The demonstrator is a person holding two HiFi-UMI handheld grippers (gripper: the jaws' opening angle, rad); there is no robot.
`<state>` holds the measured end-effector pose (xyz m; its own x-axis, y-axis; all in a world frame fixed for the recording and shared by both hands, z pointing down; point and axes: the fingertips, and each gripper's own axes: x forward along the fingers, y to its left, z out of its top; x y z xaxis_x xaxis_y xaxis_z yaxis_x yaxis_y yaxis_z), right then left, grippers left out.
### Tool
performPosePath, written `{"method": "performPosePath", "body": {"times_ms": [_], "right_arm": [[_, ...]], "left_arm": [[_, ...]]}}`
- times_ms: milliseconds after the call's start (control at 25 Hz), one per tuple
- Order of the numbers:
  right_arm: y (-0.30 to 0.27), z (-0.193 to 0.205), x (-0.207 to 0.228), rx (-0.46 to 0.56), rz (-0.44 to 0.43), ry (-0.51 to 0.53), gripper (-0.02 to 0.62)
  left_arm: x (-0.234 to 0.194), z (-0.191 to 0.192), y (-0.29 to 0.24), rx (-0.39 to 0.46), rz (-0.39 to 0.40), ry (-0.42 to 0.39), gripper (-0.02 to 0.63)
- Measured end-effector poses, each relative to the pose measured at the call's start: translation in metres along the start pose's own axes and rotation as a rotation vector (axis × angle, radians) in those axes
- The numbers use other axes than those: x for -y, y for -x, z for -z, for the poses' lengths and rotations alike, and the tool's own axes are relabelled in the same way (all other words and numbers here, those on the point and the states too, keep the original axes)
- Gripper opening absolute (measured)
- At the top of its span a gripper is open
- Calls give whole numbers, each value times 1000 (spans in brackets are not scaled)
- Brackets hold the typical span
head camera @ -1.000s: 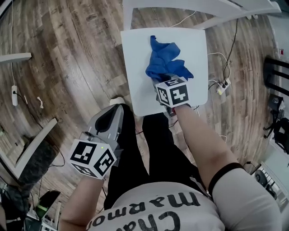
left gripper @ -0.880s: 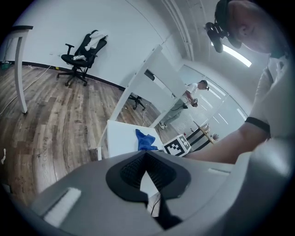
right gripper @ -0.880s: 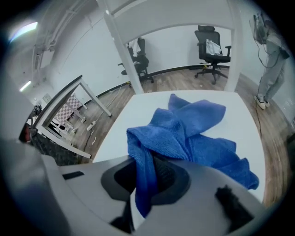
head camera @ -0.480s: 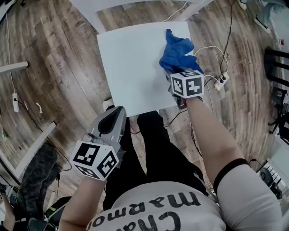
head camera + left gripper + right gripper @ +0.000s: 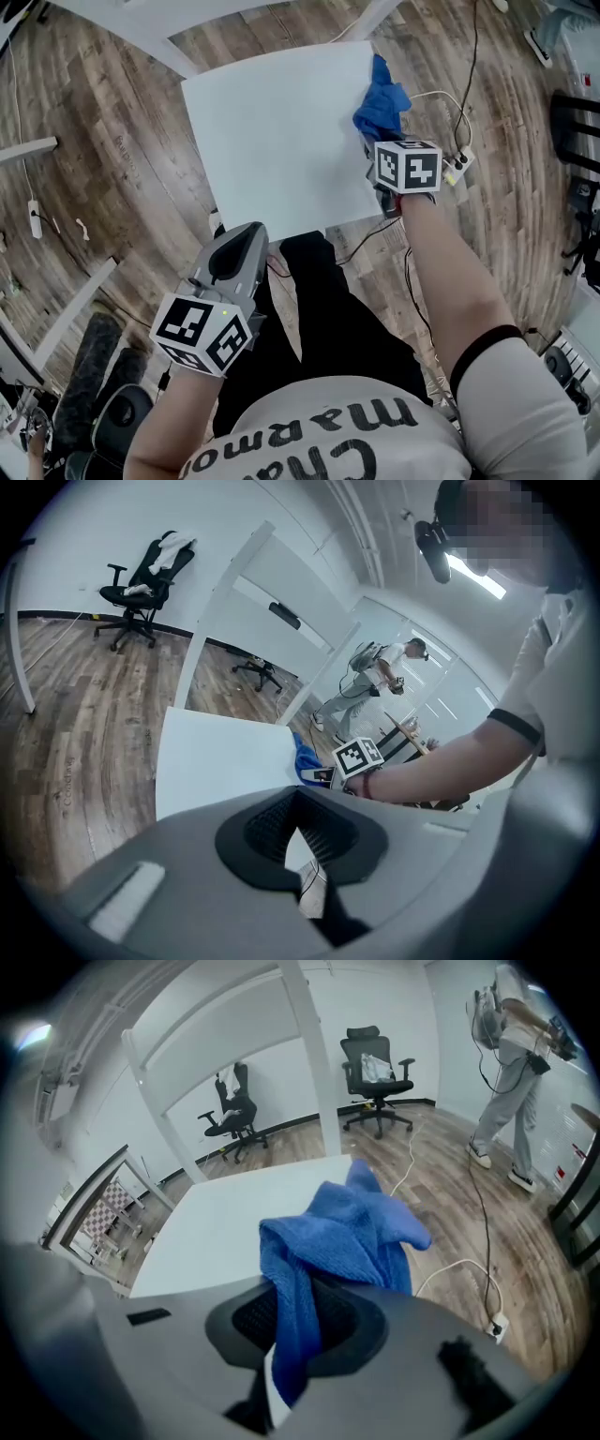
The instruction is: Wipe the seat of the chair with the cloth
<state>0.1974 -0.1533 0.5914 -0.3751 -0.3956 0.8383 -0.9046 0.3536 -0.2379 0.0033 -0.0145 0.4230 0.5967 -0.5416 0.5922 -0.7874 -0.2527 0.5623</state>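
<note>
The white chair seat [image 5: 272, 141] lies below me in the head view, its backrest bars at the top. A blue cloth [image 5: 381, 101] rests bunched on the seat's right edge, and my right gripper [image 5: 382, 150] is shut on it. In the right gripper view the blue cloth [image 5: 337, 1241] runs down between the jaws, with the seat [image 5: 234, 1218] stretching away to the left. My left gripper [image 5: 234, 258] hangs shut and empty off the seat's near edge, above the person's dark trousers. The left gripper view shows the seat [image 5: 216, 761] and the cloth [image 5: 305, 759] beyond its jaws.
Wooden floor surrounds the chair. White cables and a power strip [image 5: 457, 169] lie on the floor to the right of the seat. Office chairs [image 5: 375, 1077] stand at the far wall. Another person [image 5: 511, 1054] stands at the right. A white table leg [image 5: 28, 148] is at left.
My right gripper has dragged the cloth from the seat's middle to its right edge. The left gripper has stayed about where it was.
</note>
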Motion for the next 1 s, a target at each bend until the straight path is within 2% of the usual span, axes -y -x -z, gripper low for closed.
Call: {"method": "performPosePath", "body": {"times_ms": [200,320,400,440,520,720,880,1000], "right_arm": [[3,2,14,-30,45,37,54],[9,-3,26,-65,166,106,52],[20,-14,28,-44,234,143,52],[25,-21,23,-18,241,157,52],[35,-35,-1,36,202,195,51],[39,-48,-95,100,19,288,51],[20,-45,-183,92,-143,278,51],[-4,-32,-249,39,-262,288,51]], "left_arm": [[2,-5,-5,4,-3,1,6],[1,-6,-4,14,-1,2,6],[0,-5,-1,21,0,10,6],[0,-5,1,24,2,15,6],[-2,-4,5,26,7,26,6],[-15,-11,22,46,18,44,6],[-40,-17,43,69,-3,62,6],[-65,-17,62,86,-38,79,6]]}}
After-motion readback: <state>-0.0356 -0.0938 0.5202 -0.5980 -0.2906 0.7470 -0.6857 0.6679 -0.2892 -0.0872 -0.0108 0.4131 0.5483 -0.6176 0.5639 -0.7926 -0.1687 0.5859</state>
